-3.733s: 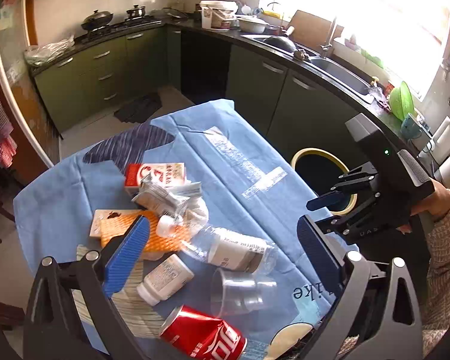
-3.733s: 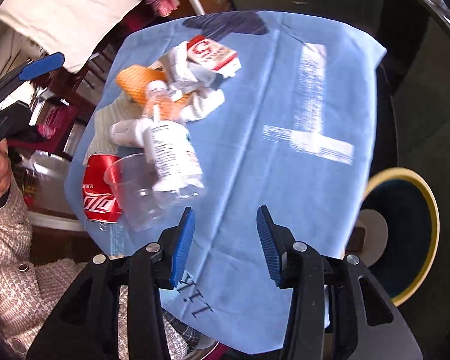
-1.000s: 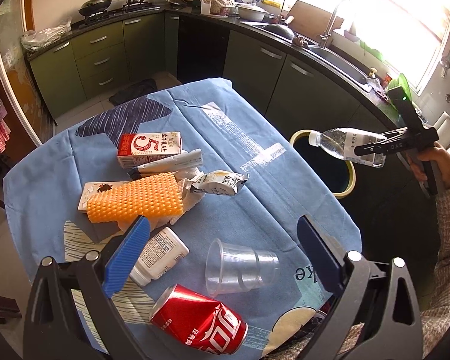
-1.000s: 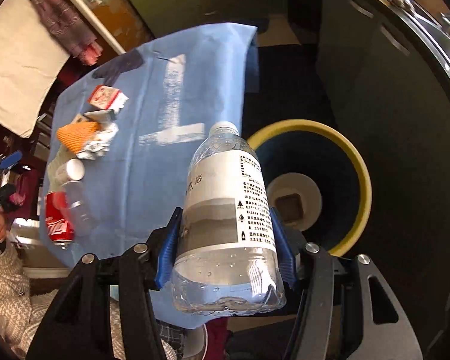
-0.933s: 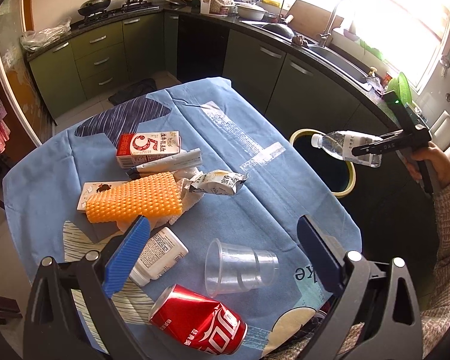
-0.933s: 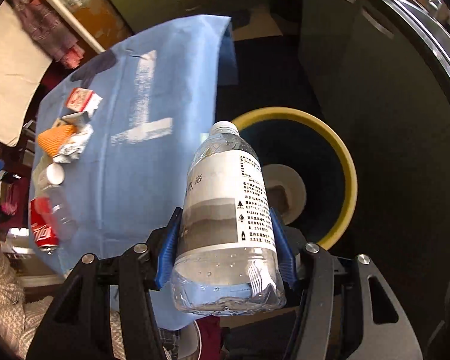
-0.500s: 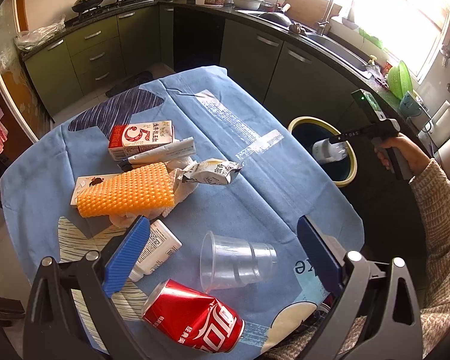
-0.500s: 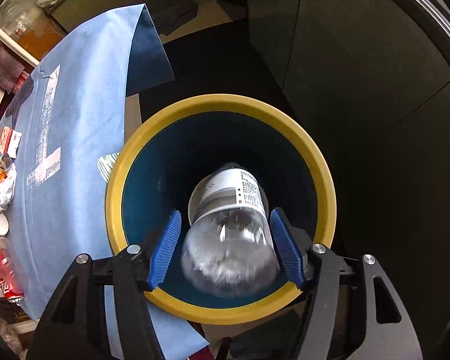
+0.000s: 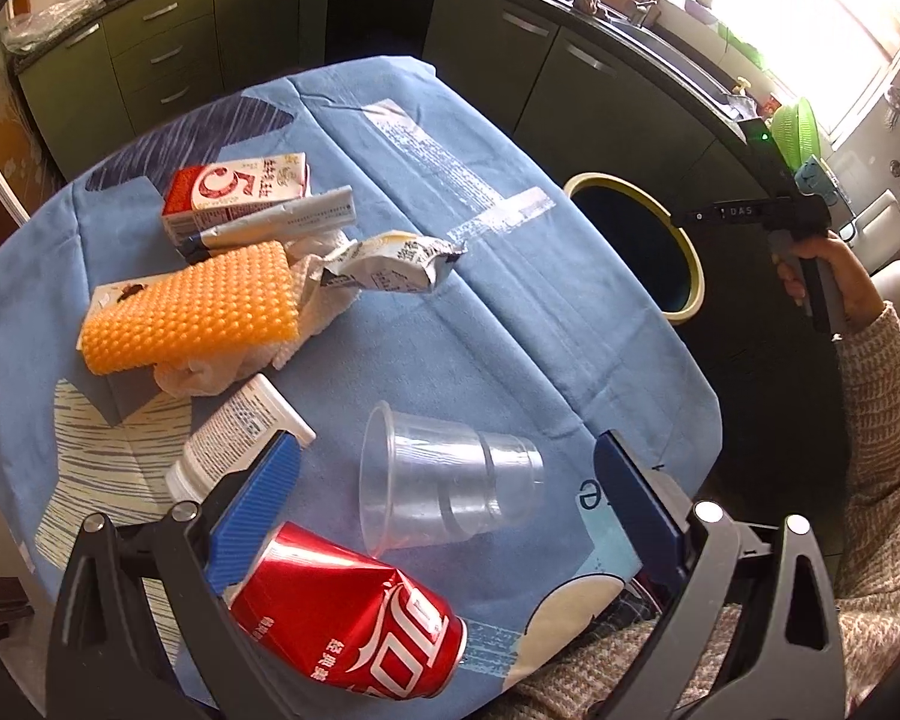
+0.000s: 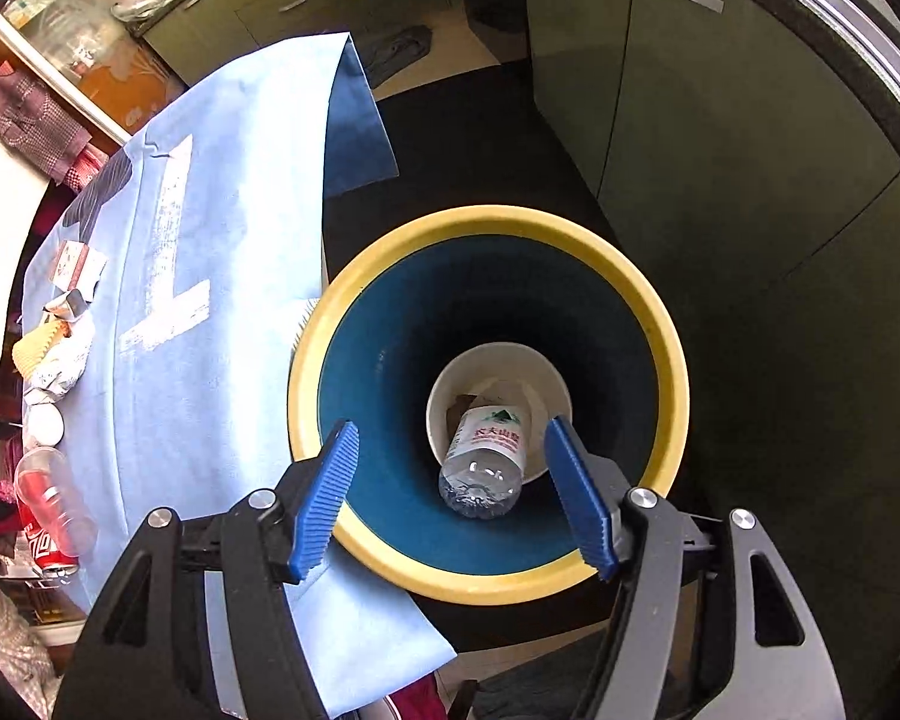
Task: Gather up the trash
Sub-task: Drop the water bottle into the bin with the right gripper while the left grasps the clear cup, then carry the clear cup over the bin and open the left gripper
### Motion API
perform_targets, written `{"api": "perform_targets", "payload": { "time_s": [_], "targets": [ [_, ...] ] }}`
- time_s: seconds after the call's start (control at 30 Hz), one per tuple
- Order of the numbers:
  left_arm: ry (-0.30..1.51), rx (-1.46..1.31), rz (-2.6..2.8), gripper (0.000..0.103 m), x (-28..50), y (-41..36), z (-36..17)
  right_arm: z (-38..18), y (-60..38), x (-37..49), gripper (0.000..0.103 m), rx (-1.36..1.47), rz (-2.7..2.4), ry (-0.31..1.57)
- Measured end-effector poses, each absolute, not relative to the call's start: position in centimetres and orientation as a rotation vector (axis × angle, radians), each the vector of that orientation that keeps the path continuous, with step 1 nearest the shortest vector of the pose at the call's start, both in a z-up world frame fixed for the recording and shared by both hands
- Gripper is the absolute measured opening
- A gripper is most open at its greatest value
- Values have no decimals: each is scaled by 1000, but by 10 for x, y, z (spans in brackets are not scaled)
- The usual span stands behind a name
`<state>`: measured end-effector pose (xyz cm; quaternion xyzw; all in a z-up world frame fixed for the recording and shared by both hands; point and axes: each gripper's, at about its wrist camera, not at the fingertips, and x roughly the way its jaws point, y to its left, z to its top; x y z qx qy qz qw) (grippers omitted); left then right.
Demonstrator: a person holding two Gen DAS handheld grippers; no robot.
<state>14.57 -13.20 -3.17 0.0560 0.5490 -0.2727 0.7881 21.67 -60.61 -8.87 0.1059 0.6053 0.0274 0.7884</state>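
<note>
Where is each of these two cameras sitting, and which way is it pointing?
Left wrist: on the left gripper, low over the table, facing the clear cup, red can and kitchen; the right hand shows.
Right wrist: on the right gripper, looking down into the yellow-rimmed bin at the water bottle; its open blue fingers show.
Shared: bin, blue table, cup and can.

We are seeing a clear water bottle (image 10: 483,456) lying tilted at the bottom of the yellow-rimmed blue bin (image 10: 660,324), base toward us. Beside the bin, on the blue-clothed desk (image 9: 510,276), the rest is lying: a dented red can (image 9: 348,624), a clear cup (image 9: 444,480) on its side, a white bottle (image 9: 234,438), an orange sponge (image 9: 192,315), a crumpled wrapper (image 9: 390,261) and a red-and-white carton (image 9: 234,195).
</note>
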Motion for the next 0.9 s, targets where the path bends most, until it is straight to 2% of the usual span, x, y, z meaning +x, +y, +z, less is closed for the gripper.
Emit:
{"api": "perform_targets", "payload": {
  "time_s": [0.27, 0.37, 0.43, 0.57, 0.63, 0.67, 0.73, 0.83, 0.9],
  "targets": [
    [1301, 99, -622, 91, 153, -136, -60, -98, -598, 222, 65, 228, 90, 1328],
    [1311, 106, -646, 79, 151, -141, -63, -100, -593, 225, 65, 224, 99, 1334],
    [1318, 114, -656, 66, 149, -144, -64, -101, -592, 225, 66, 220, 103, 1337],
    [1326, 136, -662, 51, 147, -147, -64, -103, -589, 225, 67, 216, 111, 1340],
    [1326, 139, -670, 33, 146, -148, -63, -103, -589, 225, 67, 217, 112, 1342],
    [1327, 132, -679, 33, 145, -148, -62, -104, -590, 225, 67, 221, 113, 1343],
    [1312, 108, -719, 18, 143, -149, -57, -105, -590, 224, 67, 228, 112, 1344],
    [1287, 110, -743, 5, 138, -153, -47, -104, -592, 224, 67, 231, 113, 1343],
    [1254, 147, -736, 5, 134, -157, -41, -102, -595, 223, 67, 237, 118, 1336]
  ]
}}
